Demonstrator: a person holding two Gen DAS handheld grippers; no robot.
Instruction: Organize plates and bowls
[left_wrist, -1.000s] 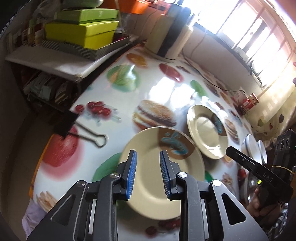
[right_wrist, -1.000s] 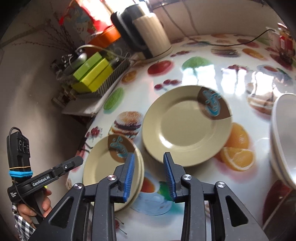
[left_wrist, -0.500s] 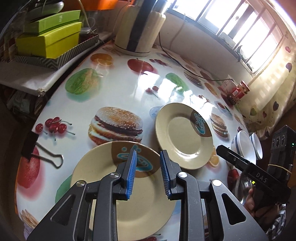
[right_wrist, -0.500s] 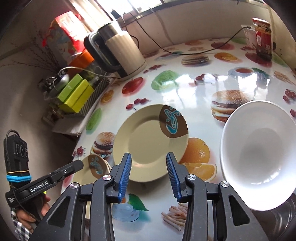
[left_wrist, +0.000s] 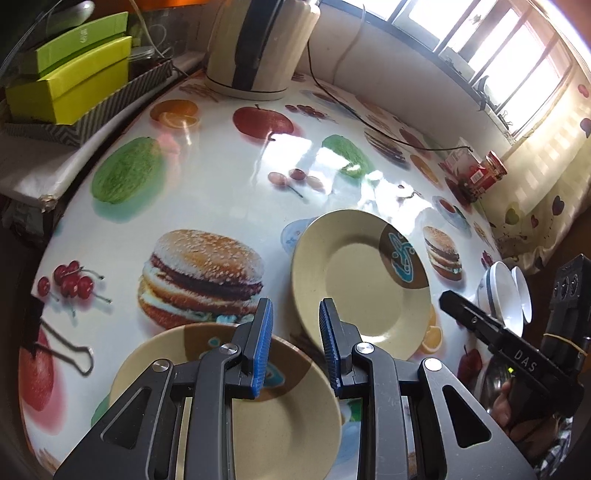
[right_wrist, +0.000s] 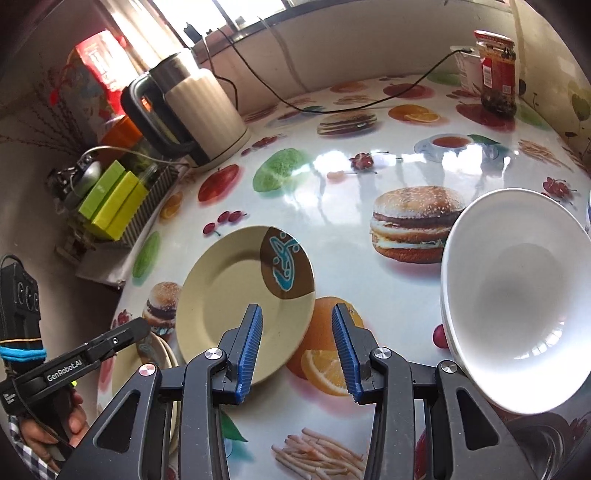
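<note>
Two beige plates with a brown-and-blue patch lie on the fruit-print table (left_wrist: 221, 177). The nearer plate (left_wrist: 258, 413) sits under my left gripper (left_wrist: 295, 347), which hangs open by a narrow gap with nothing between its blue pads. The farther plate (left_wrist: 354, 291) lies just beyond, to the right. In the right wrist view that same plate (right_wrist: 236, 302) is under the left finger of my right gripper (right_wrist: 297, 350), which is open and empty. A white bowl (right_wrist: 517, 295) stands close on the right, seemingly nested on another. The near plate (right_wrist: 159, 354) peeks out behind the left gripper (right_wrist: 110, 343).
A cream kettle (left_wrist: 258, 44) with its black cable stands at the back. Green boxes in a striped tray (left_wrist: 74, 85) sit beyond the table's left edge. A binder clip (left_wrist: 62, 347) lies near the left edge. A red-lidded jar (right_wrist: 496, 70) is far right.
My left gripper has shifted toward the farther plate, so the near plate dropped low in its view. My right gripper slid right, its jaws slightly wider, and the white bowl now fills its right side.
</note>
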